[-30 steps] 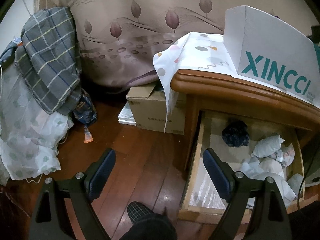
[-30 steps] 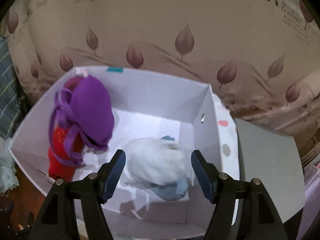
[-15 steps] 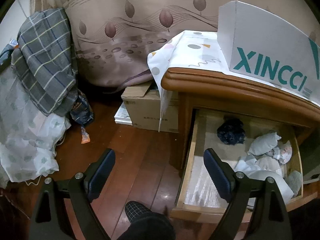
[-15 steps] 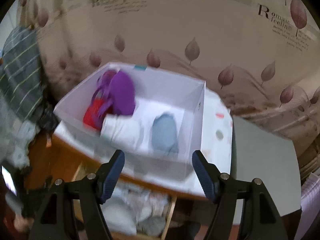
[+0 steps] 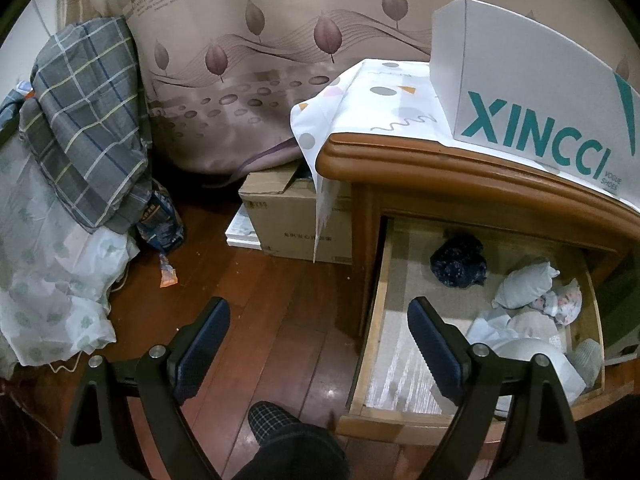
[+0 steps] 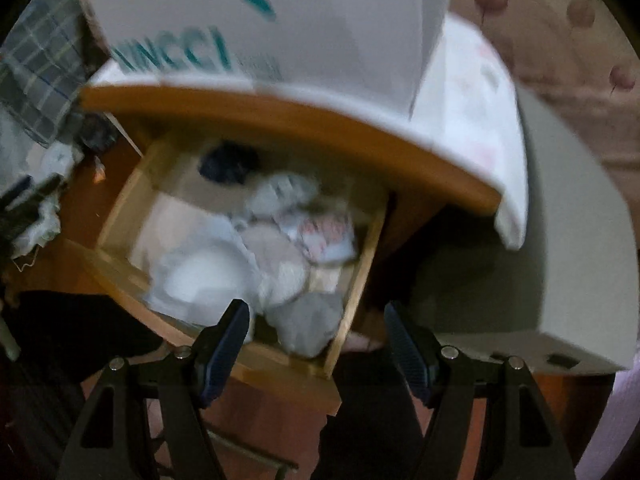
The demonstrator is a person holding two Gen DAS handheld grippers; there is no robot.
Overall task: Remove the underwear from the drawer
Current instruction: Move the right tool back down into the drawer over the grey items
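Curtain [image 5: 280, 60] printed with leaves fills the back of the room, above a wooden floor [image 5: 248, 312] strewn with bedding. A plaid cloth [image 5: 88, 128] lies draped over pale sheets at the left. A wooden nightstand [image 5: 460, 176] stands at the right, its top covered by a patterned white cloth [image 5: 384, 108] that hangs over one corner. On that cloth sits a white shoebox [image 5: 532, 96] lettered in teal. A brown cardboard box [image 5: 292, 216] rests on the floor just beside the nightstand. The nightstand's drawer [image 5: 372, 320] is pulled out, and the underwear lies inside it: a heap of pale, crumpled pieces [image 5: 524, 328] crowds the right side, while a dark navy piece [image 5: 458, 266] sits apart toward the back. The left gripper [image 5: 318, 342] hangs over the floor and the drawer's near left corner, its fingers [image 5: 202, 342] spread wide with nothing between them. The right gripper [image 6: 316, 340], seen in its own blurred view, points steeply down over the drawer's front right corner, fingers [image 6: 226, 336] apart and holding nothing, with a grey piece [image 6: 308, 324] of the heap lying below the gap between them. A foot in a checked slipper [image 5: 272, 420] shows at the bottom edge of the left view.
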